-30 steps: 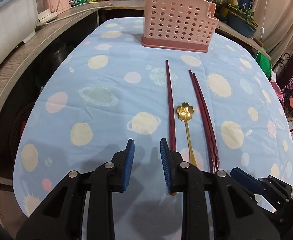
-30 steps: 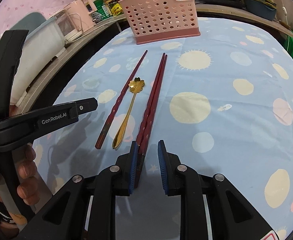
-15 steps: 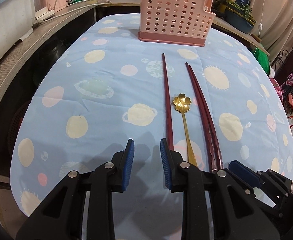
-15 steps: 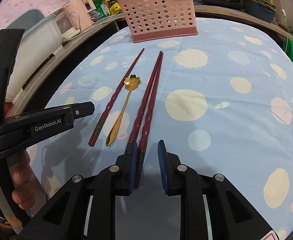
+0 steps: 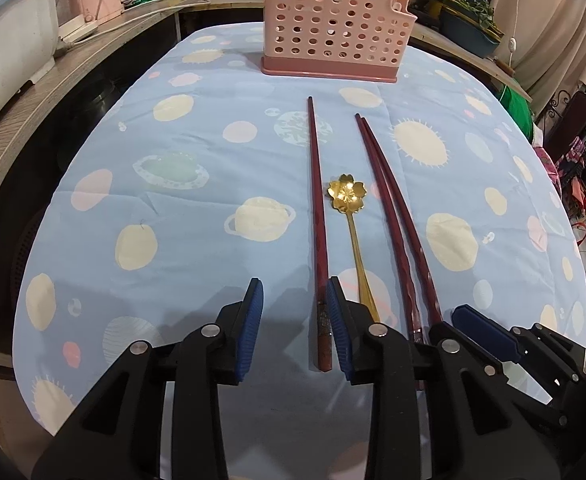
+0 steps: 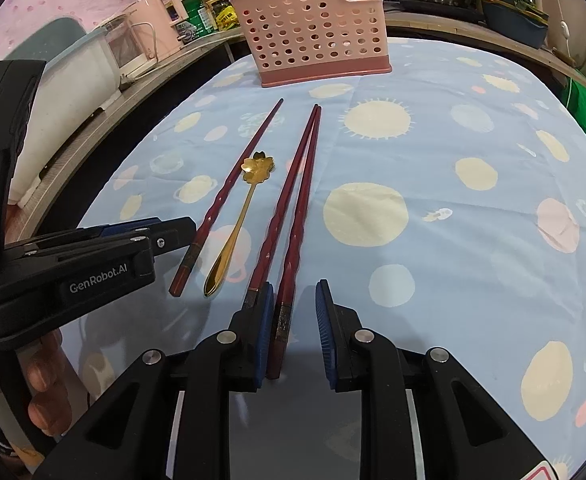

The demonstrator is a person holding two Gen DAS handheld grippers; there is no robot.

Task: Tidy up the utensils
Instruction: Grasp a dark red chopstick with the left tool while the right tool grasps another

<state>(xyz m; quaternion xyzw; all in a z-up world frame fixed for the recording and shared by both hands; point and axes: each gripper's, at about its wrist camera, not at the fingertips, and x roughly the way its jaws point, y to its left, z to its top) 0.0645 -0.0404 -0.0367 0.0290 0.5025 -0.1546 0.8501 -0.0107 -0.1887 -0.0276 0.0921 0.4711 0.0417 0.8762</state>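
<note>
Here the blue spotted table (image 5: 197, 240) carries three dark red chopsticks and a gold spoon (image 5: 353, 220) laid lengthwise, pointing toward the pink basket (image 5: 329, 24) at the far edge. The left tongs (image 5: 295, 320) have just been opening; the single chopstick (image 5: 317, 216) lies between their pads, by the right pad, not pinched. The right tongs (image 6: 293, 320) stand partly open over the butt ends of the chopstick pair (image 6: 297, 200): one stick lies between the pads, ungripped, the other passes under the left pad. Nothing stands between utensils and basket. Open cloth spreads to either side; a cluttered shelf (image 5: 93, 40) borders the left edge.
</note>
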